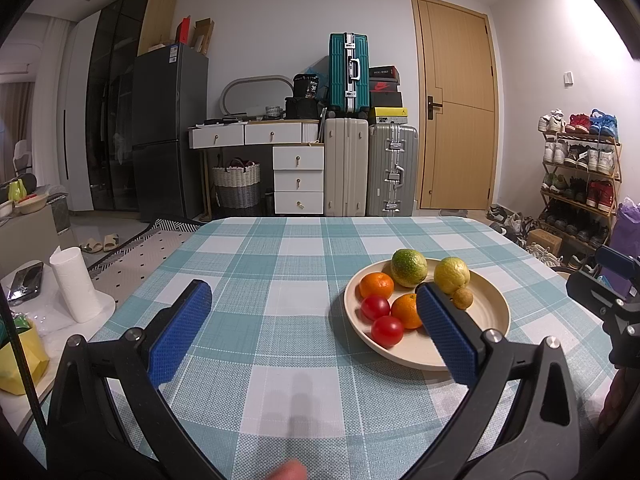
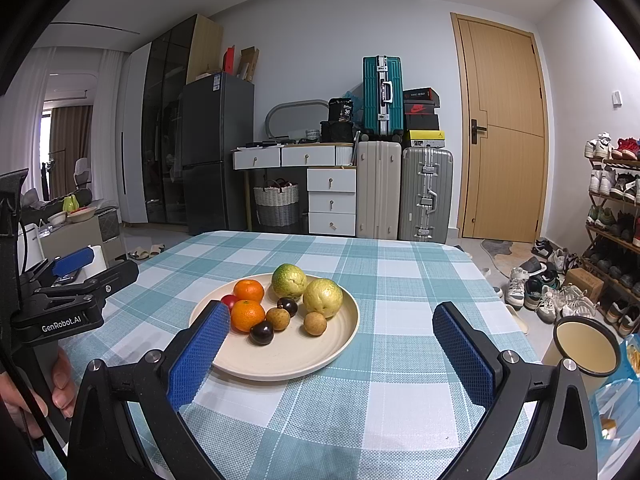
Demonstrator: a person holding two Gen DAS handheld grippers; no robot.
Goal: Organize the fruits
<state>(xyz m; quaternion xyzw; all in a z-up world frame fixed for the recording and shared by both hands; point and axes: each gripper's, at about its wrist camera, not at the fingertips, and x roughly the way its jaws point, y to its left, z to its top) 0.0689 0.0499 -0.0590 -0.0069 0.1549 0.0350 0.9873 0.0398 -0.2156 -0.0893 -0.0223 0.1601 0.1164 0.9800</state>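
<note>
Fruit sits gathered on the cream plate (image 2: 344, 336) on the checked tablecloth (image 2: 400, 400), and no piece lies loose on the cloth in either view. In the right wrist view I count the green citrus (image 2: 289, 281) at the plate's twelve o'clock, the yellow-green guava (image 2: 322, 297) at about two o'clock, two oranges (image 2: 248, 291) toward ten o'clock with a red tomato (image 2: 229, 301) just behind my left-side pad, two dark plums (image 2: 261, 333) and two small brown longans (image 2: 315, 323) nearer the middle and five o'clock. My left gripper (image 1: 316, 312) hangs above bare cloth with its fingers spread wide and nothing between them; the plate lies at its two o'clock, one pad crossing the near rim in view only. My right gripper (image 2: 332, 344) is likewise spread and empty, the plate at its eleven o'clock, low over the cloth. As I judge it, this would fit either fruit collected onto the plate with the job about done, or a full plate waiting to be sorted out elsewhere; the round container (image 2: 586, 346) off the table edge at three o'clock could be a destination, but I cannot tell.
</note>
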